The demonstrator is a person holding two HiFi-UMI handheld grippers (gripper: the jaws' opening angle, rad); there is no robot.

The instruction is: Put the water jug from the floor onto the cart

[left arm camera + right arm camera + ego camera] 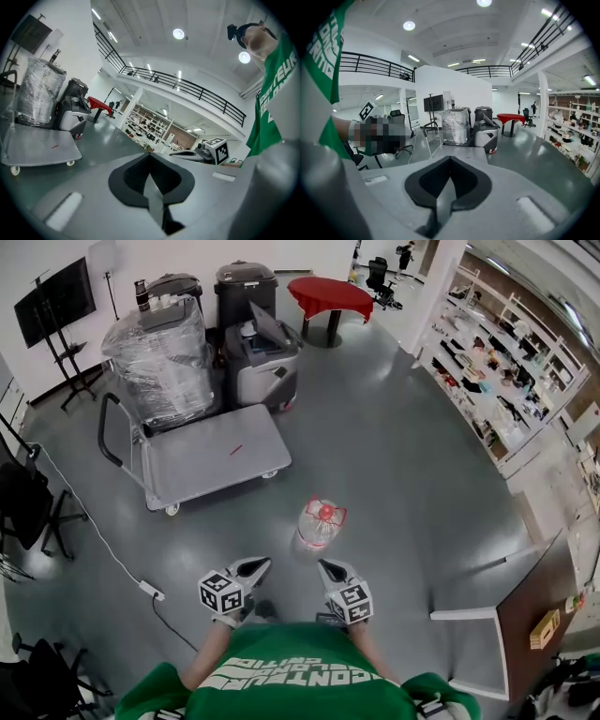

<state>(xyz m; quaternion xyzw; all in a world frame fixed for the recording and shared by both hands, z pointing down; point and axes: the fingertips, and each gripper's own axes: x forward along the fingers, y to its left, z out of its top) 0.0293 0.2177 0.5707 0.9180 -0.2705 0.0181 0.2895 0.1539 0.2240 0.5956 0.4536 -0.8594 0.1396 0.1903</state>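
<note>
A clear water jug [320, 521] with a red cap stands on the grey floor, just ahead of me. The flat grey cart [214, 457] with a black push handle sits further off to the left; it also shows as the cart [40, 147] in the left gripper view and the cart [464, 151] in the right gripper view. My left gripper [255, 565] and right gripper [328, 567] are held side by side short of the jug, apart from it. The left gripper [149, 157] has its jaws together with nothing between them, as does the right gripper [450, 158]. Neither gripper view shows the jug.
A plastic-wrapped pallet load [159, 352], a grey machine [264, 360] and black bins [246, 287] stand behind the cart. A red table [328, 296] is at the back, shelves [497, 381] on the right. A power strip with cable [150, 592] lies at the left, a wooden partition [525, 606] at the right.
</note>
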